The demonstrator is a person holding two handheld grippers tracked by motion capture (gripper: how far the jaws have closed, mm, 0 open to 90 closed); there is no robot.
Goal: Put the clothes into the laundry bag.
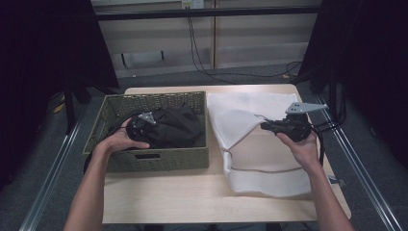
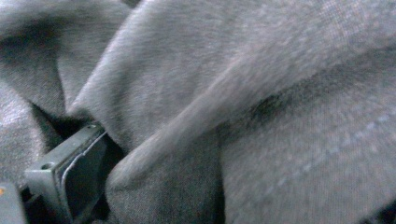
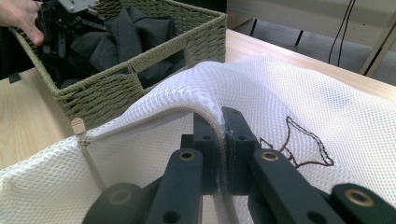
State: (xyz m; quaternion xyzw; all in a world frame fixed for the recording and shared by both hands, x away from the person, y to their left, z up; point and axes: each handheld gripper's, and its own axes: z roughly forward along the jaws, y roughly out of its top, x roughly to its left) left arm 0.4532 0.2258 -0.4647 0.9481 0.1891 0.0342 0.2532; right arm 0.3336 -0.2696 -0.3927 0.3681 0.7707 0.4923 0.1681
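Note:
A dark garment (image 1: 178,127) lies bundled in a green woven basket (image 1: 159,160) on the left half of the table. My left gripper (image 1: 153,129) is pushed down into it. In the left gripper view the grey cloth (image 2: 233,93) lies close over everything; one finger (image 2: 70,170) shows at the lower left and a fold lies between the wide-apart jaws. A white mesh laundry bag (image 1: 255,159) lies flat to the basket's right. My right gripper (image 3: 223,116) is shut on the bag's zippered edge (image 3: 154,116) and holds it slightly raised.
The wooden table (image 1: 192,197) has bare room in front of the basket and bag. In the right gripper view the basket's wall (image 3: 140,65) stands just beyond the bag's mouth. Metal rails run along both sides of the table, and cables lie on the floor behind.

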